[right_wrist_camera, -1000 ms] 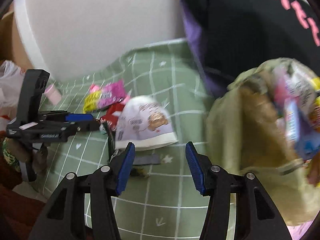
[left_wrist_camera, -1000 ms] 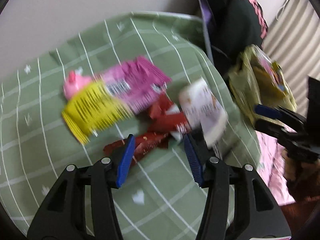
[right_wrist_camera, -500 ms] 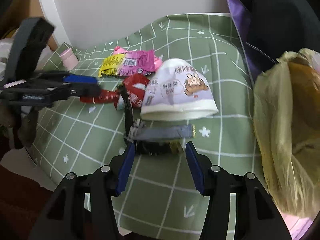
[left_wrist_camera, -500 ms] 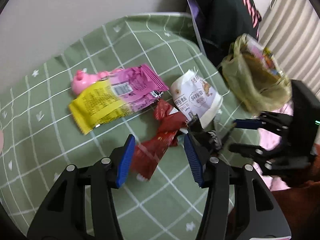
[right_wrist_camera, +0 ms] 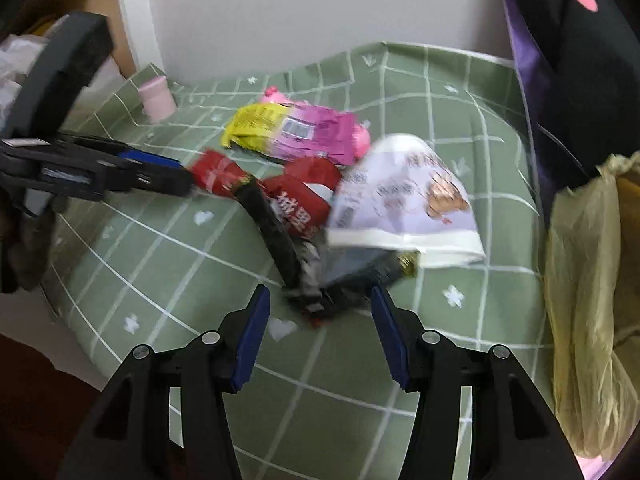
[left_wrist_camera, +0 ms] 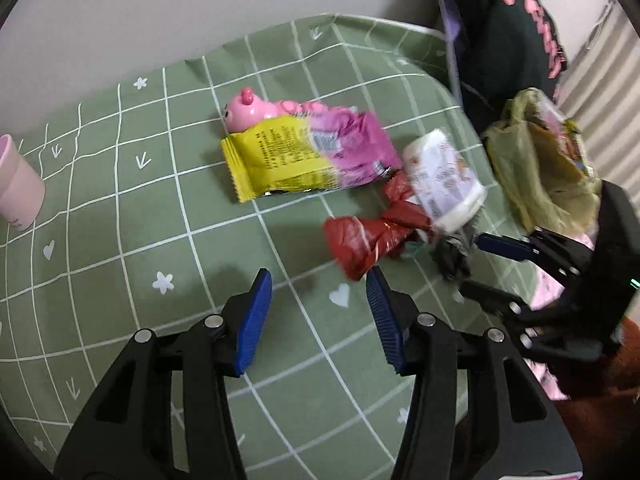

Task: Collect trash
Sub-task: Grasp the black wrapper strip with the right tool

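- Plainly, the trash sits in one loose heap on the green grid-patterned cloth (left_wrist_camera: 132, 216) covering the table: a crumpled black foil wrapper (right_wrist_camera: 320, 276), a twisted red plastic wrapper (left_wrist_camera: 368, 236), a white and lilac printed paper cup lying on its side (right_wrist_camera: 404, 208), and a flat yellow and pink snack packet (left_wrist_camera: 308, 156).
- The pieces overlap: the cup rests partly on the black and red wrappers, and the packet half covers a pink bear-shaped plastic toy (left_wrist_camera: 248, 112), so each will likely need lifting off singly.
- In its own view, the right hand-held gripper (right_wrist_camera: 320, 336) has its blue pads (right_wrist_camera: 252, 332) spread apart and empty; the black wrapper lies at 12 o'clock, just beyond the tips and roughly centred in the gap, which looks like a line-up for a pinch, though blur hides any contact.
- Likewise the left hand-held gripper (left_wrist_camera: 320, 318) is spread wide and holds nothing; the red wrapper is at about 1 o'clock, its near corner just beside the right-hand pad, the packet farther off at 12 o'clock.
- A yellowish translucent plastic bag (right_wrist_camera: 588, 304), mouth open with coloured wrappers visible inside in the left view, slumps at 3 o'clock of the right tool, near the heap, probably kept there so drops are short.
- A pale pink plastic cup (left_wrist_camera: 18, 188) stands well apart at 9 o'clock; whether it counts as trash I cannot tell.
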### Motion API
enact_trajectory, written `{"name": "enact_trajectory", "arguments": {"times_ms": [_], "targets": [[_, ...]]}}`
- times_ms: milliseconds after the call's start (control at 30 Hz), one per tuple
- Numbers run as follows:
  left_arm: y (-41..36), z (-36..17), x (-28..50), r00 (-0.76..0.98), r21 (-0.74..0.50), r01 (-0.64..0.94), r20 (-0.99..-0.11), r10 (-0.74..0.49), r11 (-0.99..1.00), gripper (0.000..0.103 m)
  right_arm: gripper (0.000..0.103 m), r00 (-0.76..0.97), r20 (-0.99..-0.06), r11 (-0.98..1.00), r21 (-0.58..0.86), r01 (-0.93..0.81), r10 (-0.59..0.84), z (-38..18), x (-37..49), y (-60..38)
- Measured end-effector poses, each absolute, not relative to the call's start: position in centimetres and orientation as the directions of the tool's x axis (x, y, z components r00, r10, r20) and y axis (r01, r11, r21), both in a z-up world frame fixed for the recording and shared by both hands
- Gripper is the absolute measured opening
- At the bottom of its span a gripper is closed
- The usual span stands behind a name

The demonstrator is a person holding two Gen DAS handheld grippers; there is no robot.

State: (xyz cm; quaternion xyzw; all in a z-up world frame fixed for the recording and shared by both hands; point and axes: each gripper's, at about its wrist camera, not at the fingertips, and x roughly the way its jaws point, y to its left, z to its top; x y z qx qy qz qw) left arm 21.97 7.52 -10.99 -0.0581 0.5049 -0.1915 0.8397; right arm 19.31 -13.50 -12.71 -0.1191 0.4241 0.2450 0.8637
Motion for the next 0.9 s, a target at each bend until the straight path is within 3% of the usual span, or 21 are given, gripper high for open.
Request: {"name": "enact_trajectory", "arguments": {"times_ms": [200,433,533,633,900], "targets": [[7.0,-9.1,21.9,0.481,-0.304,0.284,-0.776,-0.409,0.909,0.047,0.049,0.536,-0.816,0.906,-0.036,-0.422,0.218,-13.4,18.9,-17.8],[8.1,-7.4,22.7,0.571,-0.278,0.232,-0.737,-0.362,0.932,0.047,0.049,0.553,-0.743,0.886,0.115,-0.45,0.377,-10.9,18.8,-17.5],[8.8,-7.3,22.7,0.585,-0.283,0.211,-0.73,-0.353,0.935,0.047,0.049,0.533,-0.74,0.847,0.091,-0.524,0.409,-11.8,19.7,-14.8],[9.1,-7.4,22.8,0.576,-0.306,0.212,-0.728,-0.371,0.928,0.047,0.029,0.489,-0.779,0.826,0.065,-0.56,0.393,-13.8,20.7,-12.6],[4.7,-8.0,24.4,0.502,-0.292,0.38,-0.732,-0.461,0.878,0.047,0.025,0.492,-0.816,0.85,-0.001,-0.527,0.304,-13.7,19.4,-14.8]]}}
